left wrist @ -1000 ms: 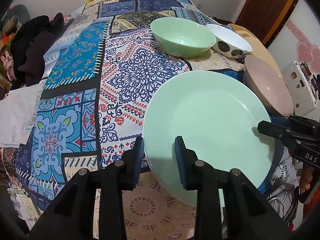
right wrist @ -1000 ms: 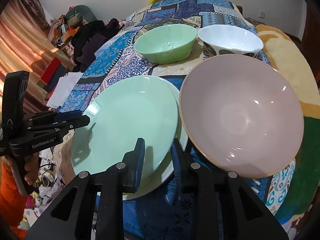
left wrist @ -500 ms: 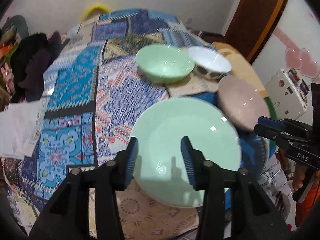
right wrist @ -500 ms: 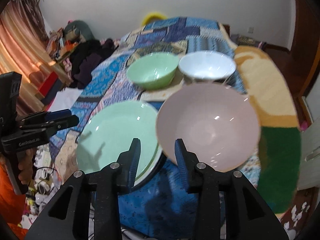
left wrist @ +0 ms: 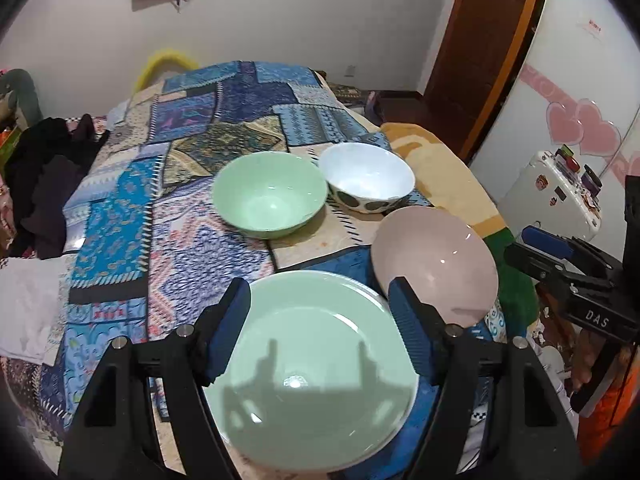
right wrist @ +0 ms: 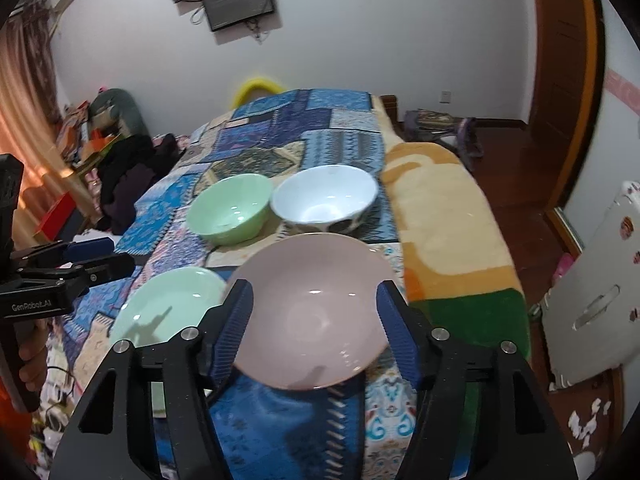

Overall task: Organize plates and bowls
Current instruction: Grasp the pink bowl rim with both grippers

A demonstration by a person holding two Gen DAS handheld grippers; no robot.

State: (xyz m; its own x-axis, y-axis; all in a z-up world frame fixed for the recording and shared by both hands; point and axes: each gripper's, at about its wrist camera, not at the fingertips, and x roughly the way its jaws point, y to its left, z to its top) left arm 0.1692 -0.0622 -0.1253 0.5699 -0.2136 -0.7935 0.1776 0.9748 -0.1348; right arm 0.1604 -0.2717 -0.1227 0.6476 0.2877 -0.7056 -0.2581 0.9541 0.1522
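Note:
A pale green plate (left wrist: 320, 372) lies on the near part of the patterned cloth, and a pink plate (left wrist: 434, 264) leans on its right rim. Behind them stand a green bowl (left wrist: 270, 200) and a white spotted bowl (left wrist: 368, 178), side by side. My left gripper (left wrist: 320, 320) hovers over the green plate, its jaws opening with nothing between the pads. My right gripper (right wrist: 314, 312) hovers over the pink plate (right wrist: 316, 280), also opening and holding nothing. Each view shows the other gripper at its edge: the right gripper (left wrist: 532, 248) and the left gripper (right wrist: 120, 258).
The patchwork cloth (left wrist: 120, 208) covers a bed-like surface, with an orange and green blanket (right wrist: 440, 216) along its right side. Dark clothes (left wrist: 48, 168) are piled at the left. A white case (left wrist: 552, 196) stands at the right by a wooden door. A hand holds each gripper's handle.
Both grippers have risen and drawn back from the plates' near rims, and their jaws have spread wider. The plates and bowls have stayed in place on the cloth.

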